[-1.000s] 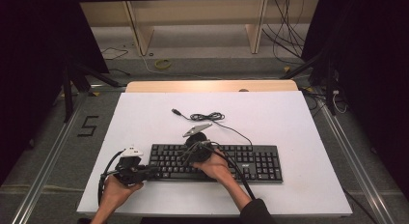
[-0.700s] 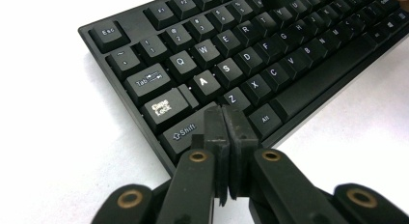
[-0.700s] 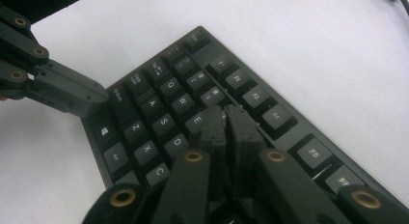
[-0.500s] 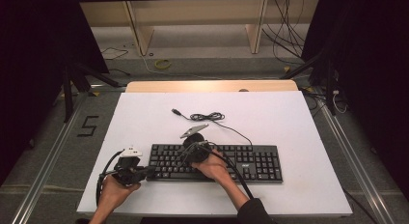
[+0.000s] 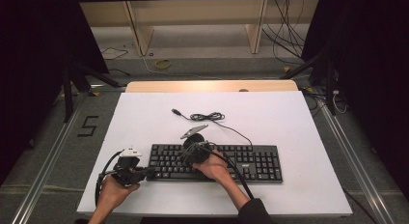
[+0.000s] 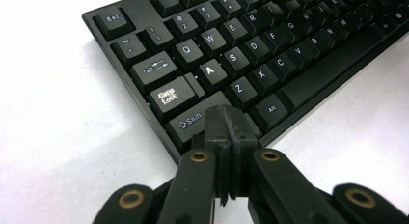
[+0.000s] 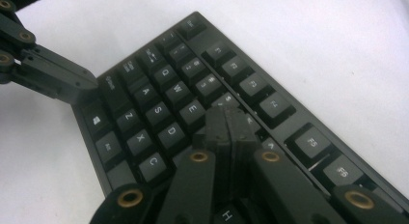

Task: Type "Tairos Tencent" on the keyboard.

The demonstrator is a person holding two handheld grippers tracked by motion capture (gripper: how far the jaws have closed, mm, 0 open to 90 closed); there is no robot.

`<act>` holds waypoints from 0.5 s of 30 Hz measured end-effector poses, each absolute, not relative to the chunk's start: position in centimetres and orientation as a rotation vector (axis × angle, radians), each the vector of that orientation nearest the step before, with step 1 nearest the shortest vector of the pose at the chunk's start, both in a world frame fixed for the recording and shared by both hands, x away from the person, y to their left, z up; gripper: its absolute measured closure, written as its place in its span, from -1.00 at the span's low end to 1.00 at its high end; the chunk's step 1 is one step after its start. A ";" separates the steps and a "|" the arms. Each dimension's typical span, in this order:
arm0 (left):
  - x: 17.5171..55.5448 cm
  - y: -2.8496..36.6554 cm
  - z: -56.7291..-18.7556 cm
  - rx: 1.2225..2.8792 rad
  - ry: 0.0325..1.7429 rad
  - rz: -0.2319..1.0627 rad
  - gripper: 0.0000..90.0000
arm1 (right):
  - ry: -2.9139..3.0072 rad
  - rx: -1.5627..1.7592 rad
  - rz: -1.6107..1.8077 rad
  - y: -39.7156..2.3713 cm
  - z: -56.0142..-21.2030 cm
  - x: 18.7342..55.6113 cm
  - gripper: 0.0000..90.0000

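A black keyboard [image 5: 214, 162] is lying flat on the white bench [image 5: 289, 118], toward its near edge and a little left of middle, with its cable [image 5: 207, 118] trailing off to the far side in a loose coil. The person is working it with both tongs, using them as pressing tips rather than as grabbers.

The left tongs [image 6: 227, 122] are sitting at the keyboard's left near corner. Their jaws are pressed fully together with nothing between them, and in the left gripper view the joined tip is resting on or just over the keys beside Shift [image 6: 190, 121], below Caps Lock [image 6: 170, 95]. Whether a key is actually being pushed down is hard to tell.

The right tongs [image 7: 230, 122] are also fully closed and holding nothing. In the right gripper view their tip is hovering over the upper letter rows, near the E key [image 7: 192, 109] and close under the number row; the key directly beneath is hidden by the tip. The left tongs are showing there at the far left corner of the keyboard.

As a judgement, the typing seems to be under way with both tips in place on the left half of the keys. Nothing is showing which keys are already done, so how much is left cannot be told; the right half and number pad [image 5: 265, 162] are lying untouched for now.
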State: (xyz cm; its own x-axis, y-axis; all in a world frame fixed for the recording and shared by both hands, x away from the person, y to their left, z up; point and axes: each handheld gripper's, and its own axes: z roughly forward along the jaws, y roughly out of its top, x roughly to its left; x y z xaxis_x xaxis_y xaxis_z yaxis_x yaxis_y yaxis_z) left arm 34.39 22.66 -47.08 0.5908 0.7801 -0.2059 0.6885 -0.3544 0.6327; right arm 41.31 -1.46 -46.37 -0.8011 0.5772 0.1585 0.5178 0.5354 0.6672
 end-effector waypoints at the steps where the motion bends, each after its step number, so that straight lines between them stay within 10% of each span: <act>1: 34.4 22.7 -47.1 2.127 1.160 0.168 0.98 | 2.684 0.961 1.119 -1.5 -46.4 41.3 1.00; 15: 34.5 22.7 -47.2 2.133 1.171 0.164 0.98 | 2.683 0.975 1.110 -1.8 -46.6 41.3 1.00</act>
